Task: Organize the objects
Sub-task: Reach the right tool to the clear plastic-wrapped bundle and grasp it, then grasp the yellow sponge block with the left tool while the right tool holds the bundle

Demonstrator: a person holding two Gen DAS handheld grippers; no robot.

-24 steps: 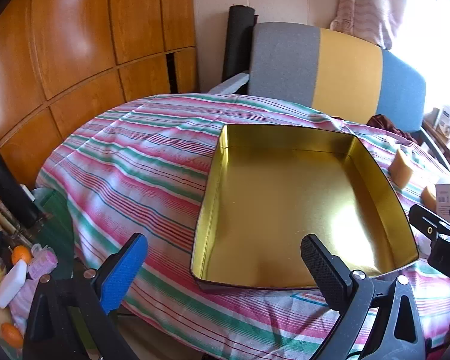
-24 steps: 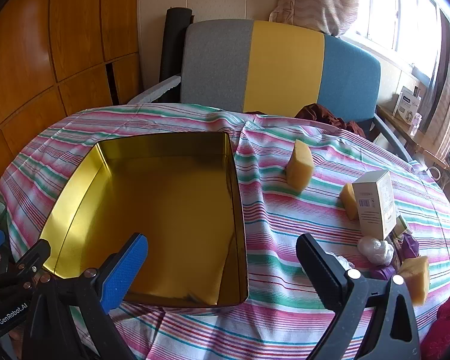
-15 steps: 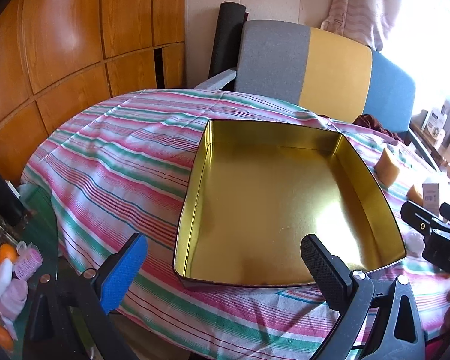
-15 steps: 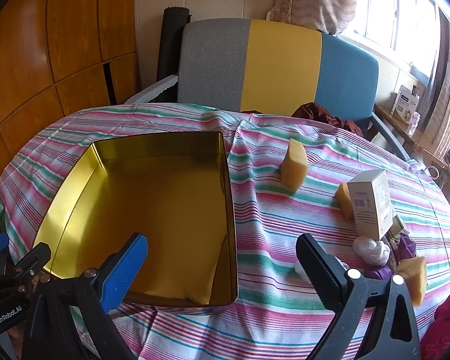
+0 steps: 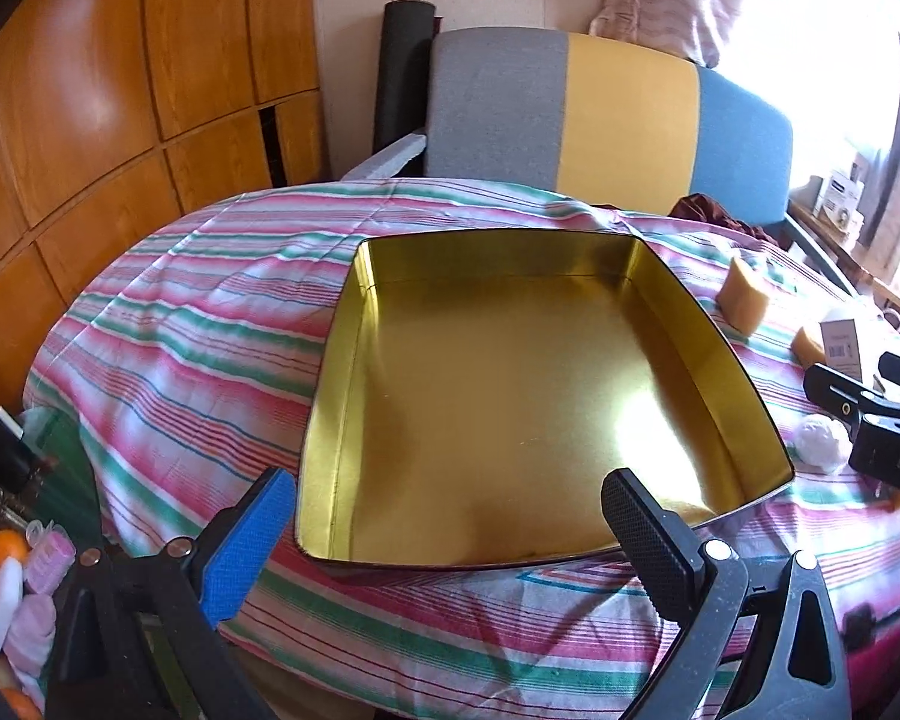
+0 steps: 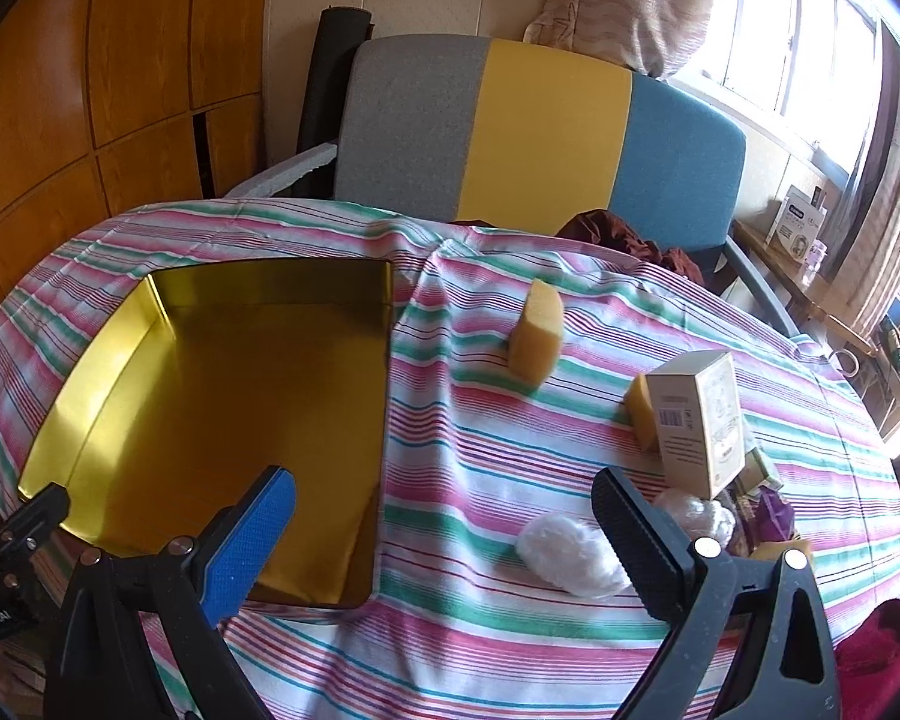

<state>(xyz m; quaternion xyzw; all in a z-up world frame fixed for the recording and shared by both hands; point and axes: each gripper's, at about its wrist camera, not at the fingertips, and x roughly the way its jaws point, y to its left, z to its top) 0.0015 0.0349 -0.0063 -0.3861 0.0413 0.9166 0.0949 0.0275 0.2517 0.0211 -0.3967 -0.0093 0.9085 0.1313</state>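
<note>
Right wrist view: both grippers hovering wide open, holding nothing.
Right gripper (image 6: 444, 513) is pointing near a white wad (image 6: 570, 555); left gripper (image 5: 447, 513) is facing the gold tin (image 5: 510, 396).

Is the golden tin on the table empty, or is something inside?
Empty: the golden tin shows only its bare shiny bottom in both views.

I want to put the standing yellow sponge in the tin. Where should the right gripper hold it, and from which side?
Grip the yellow sponge across its two broad flat faces near the top, coming from above; it stands upright and narrow, apart from other things.
</note>
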